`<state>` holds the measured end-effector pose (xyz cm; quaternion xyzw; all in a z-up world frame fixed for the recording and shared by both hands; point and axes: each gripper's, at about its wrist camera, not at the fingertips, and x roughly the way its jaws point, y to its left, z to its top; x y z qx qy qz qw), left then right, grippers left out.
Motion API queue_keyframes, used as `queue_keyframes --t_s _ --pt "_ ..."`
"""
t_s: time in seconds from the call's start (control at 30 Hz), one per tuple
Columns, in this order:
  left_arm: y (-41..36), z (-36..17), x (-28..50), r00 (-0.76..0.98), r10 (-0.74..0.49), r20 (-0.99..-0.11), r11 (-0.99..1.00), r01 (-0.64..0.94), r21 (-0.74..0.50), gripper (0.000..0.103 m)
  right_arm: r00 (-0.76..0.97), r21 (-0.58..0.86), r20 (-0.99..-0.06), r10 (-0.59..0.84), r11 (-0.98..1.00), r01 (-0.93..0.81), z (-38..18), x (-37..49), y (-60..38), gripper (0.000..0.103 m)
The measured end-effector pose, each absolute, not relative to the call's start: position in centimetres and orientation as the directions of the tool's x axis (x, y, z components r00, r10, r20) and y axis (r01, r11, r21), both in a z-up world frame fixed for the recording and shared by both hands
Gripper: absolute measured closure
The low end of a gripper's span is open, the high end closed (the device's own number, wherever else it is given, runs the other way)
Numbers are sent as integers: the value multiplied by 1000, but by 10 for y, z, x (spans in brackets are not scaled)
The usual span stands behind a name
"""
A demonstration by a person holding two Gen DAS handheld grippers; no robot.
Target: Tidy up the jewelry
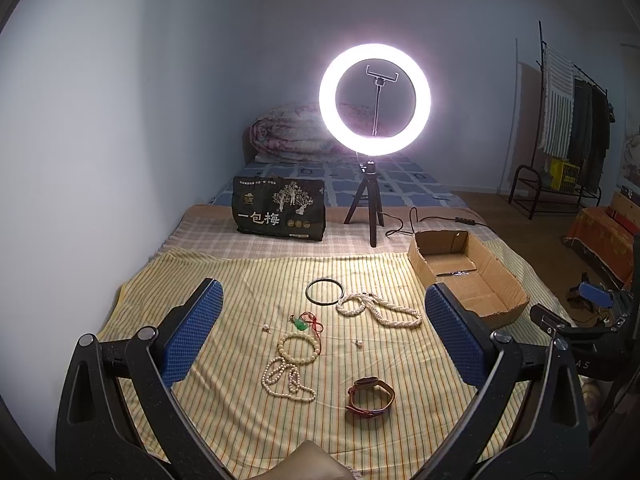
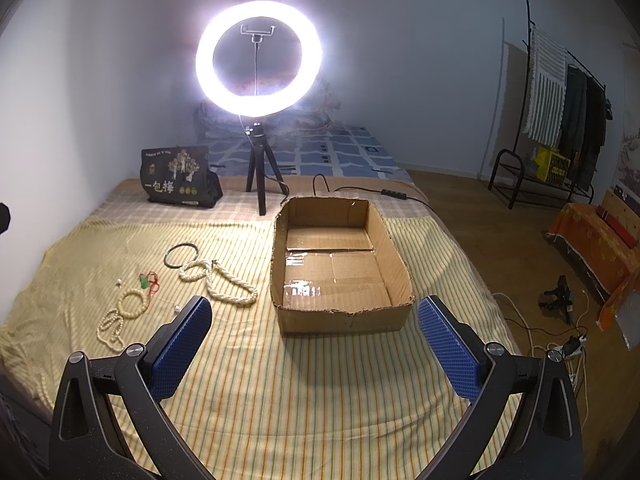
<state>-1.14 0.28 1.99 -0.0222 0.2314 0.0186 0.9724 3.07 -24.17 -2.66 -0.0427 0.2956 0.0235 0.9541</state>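
Note:
Jewelry lies on a yellow striped cloth [image 1: 240, 280]: a black bangle [image 1: 325, 291], a thick twisted pearl necklace [image 1: 380, 309], a green pendant on red cord [image 1: 301, 323], a cream bead bracelet [image 1: 300, 347], a thin pearl string [image 1: 286, 380], two loose pearl earrings [image 1: 358, 344] and a brown leather watch [image 1: 371, 398]. An empty cardboard box [image 2: 340, 264] sits to the right. My left gripper [image 1: 320, 344] is open above the jewelry, holding nothing. My right gripper [image 2: 316, 344] is open and empty, just in front of the box. The right gripper's body shows in the left wrist view [image 1: 592, 328].
A lit ring light on a black tripod [image 1: 374, 100] stands behind the cloth, its cable [image 1: 404, 220] trailing right. A dark printed bag [image 1: 279, 210] stands to its left. The bed edge drops to a wooden floor [image 2: 480, 220] on the right, with cables and a clothes rack [image 2: 560, 100].

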Motion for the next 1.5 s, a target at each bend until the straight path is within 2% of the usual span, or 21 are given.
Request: queue_keyframes --t_s 0.17,0.47,0.7,0.87,0.93,1.1,1.17,1.23,1.37,1.43,1.5 --pt "6 11 -5 880 29 -475 999 -45 -24 0 822 -89 -570 5 994 -68 -29 31 -238 1" --pt "26 -21 31 767 -2 -642 1000 -3 -7 0 759 -39 -647 72 991 -127 -45 44 -233 1" --pt "68 -41 52 726 -24 -688 997 -30 -67 0 727 -90 -684 64 981 -172 -67 58 -218 1" --pt "87 -56 66 706 78 -704 997 -49 62 0 620 -58 -766 169 942 -329 -98 77 -187 1" --pt "96 -64 70 691 78 -719 997 -52 59 1 585 -44 -787 194 929 -368 -108 82 -178 1" --pt "110 -92 76 629 33 -776 999 -44 7 23 540 -36 -815 212 910 -412 -119 90 -160 1" --pt "116 -107 79 586 -15 -810 998 -37 -45 36 510 -16 -829 228 903 -430 -124 93 -153 1" --pt "116 -119 81 551 -55 -832 996 -29 -85 39 484 3 -841 243 896 -444 -129 93 -149 2" --pt "111 -142 89 489 -106 -866 991 -21 -134 39 450 11 -857 252 881 -472 -141 92 -140 4" --pt "105 -149 94 459 -130 -879 988 -9 -151 39 425 30 -866 263 876 -481 -146 92 -137 8" --pt "100 -156 98 449 -129 -884 988 -14 -151 39 399 55 -875 276 873 -485 -151 93 -136 16"
